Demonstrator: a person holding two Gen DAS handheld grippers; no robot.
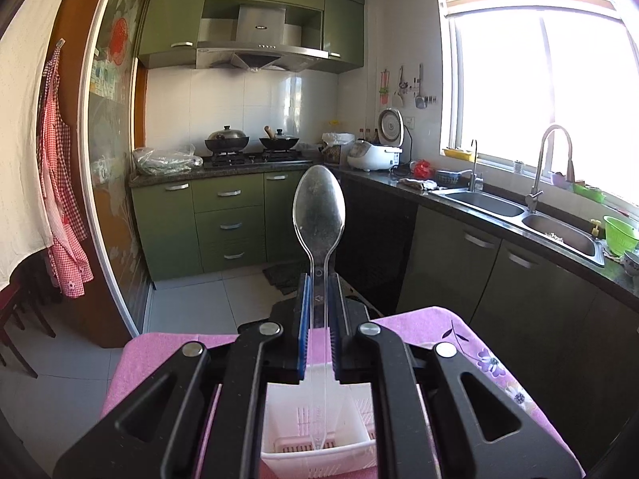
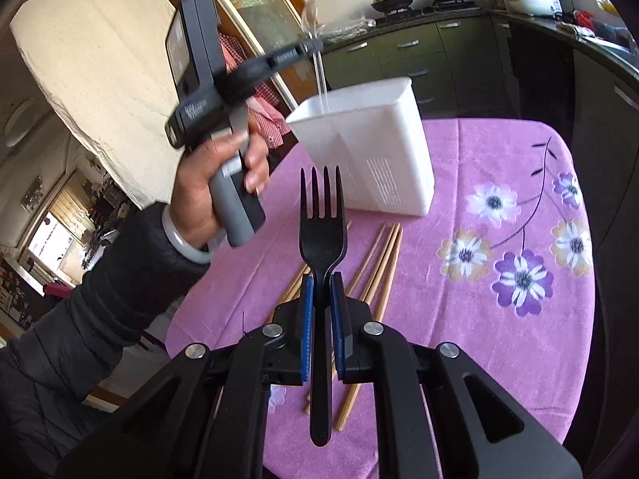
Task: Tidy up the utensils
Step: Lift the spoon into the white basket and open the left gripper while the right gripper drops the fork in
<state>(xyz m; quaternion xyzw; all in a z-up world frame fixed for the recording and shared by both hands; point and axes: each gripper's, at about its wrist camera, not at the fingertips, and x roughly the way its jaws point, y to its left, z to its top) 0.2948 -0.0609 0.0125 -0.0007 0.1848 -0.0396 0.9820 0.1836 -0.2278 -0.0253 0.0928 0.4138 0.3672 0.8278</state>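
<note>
I'm getting hard daylight blowing out the window [image 1: 539,92] on my left view, the cabinets [image 1: 519,279] under it sunk in shadow, straight lines bowing at both fisheye rims, and the left hand [image 2: 215,183] motion-smeared on my right view.
</note>
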